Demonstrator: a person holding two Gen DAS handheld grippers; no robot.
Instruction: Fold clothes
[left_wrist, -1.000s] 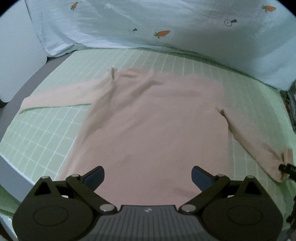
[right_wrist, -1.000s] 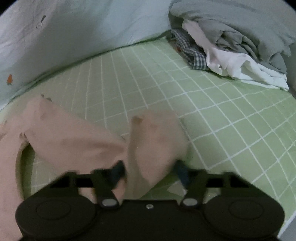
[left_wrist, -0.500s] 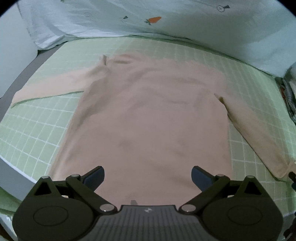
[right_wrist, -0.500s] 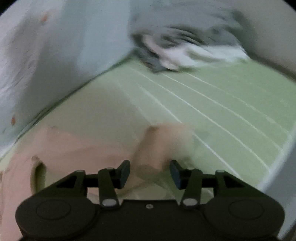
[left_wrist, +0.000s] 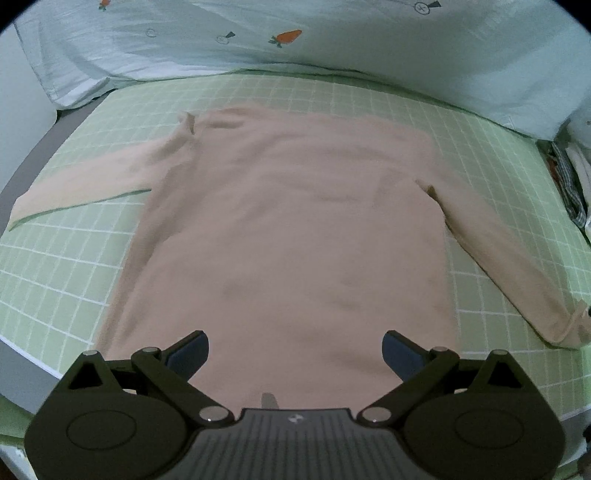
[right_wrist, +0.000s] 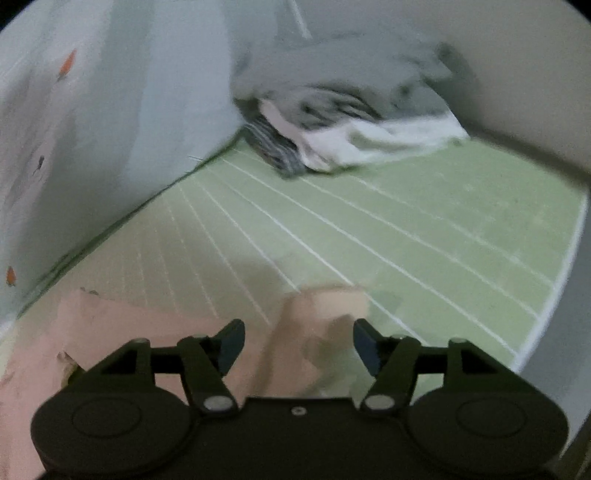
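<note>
A: What's different on the right gripper?
B: A second ago its jaws pinch the sleeve cuff of the pink top. Now they stand wide apart and the cuff lies loose on the green grid sheet between the fingers.
A: View shifted?
B: Yes, it's lower and swung toward the laundry pile, which sits more central and blurred.
A: Left side?
B: The top's body lies flatter than a second ago, fewer wrinkles near the collar. The carrot-print blanket shows differently along the top edge.
</note>
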